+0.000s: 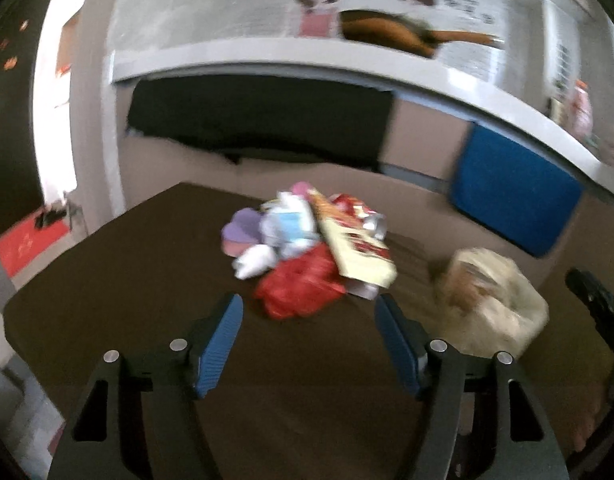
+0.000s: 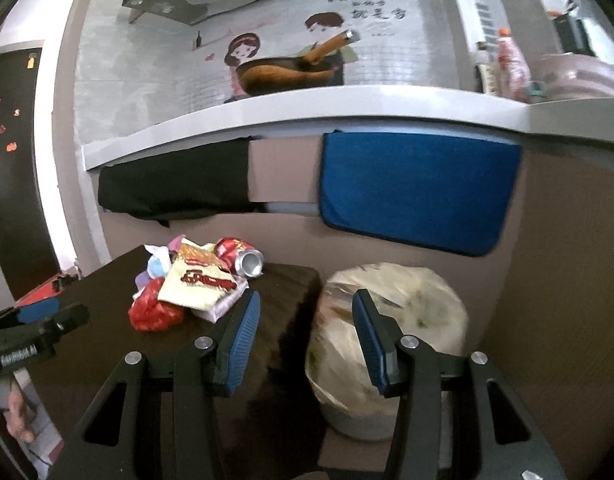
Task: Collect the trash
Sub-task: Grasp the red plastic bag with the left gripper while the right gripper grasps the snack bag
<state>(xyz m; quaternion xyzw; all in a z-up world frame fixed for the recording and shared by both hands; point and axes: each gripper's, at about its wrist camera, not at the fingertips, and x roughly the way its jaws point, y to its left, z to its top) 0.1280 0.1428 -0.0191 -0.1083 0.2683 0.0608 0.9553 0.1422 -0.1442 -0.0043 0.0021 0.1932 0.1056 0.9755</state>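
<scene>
The left gripper (image 1: pixel 309 334) has its blue fingers (image 1: pixel 221 344) spread with nothing between them, aimed at the trash pile (image 1: pixel 307 248) in the middle of the dark counter (image 1: pixel 107 280). The right gripper (image 2: pixel 307 340) is spread and empty too, straddling the counter's edge nearest the lined bin (image 2: pixel 391 344), which stands just beside that edge, right of the pile. In the pile, the red bag (image 1: pixel 299 288) lies closest to the left fingers; a yellow packet (image 2: pixel 199 280) rests across it, and a red can (image 2: pixel 239 260) lies at the far side. Likely trouble — pulling the bag could tip the packet and roll the can off the counter, since they overlap.
</scene>
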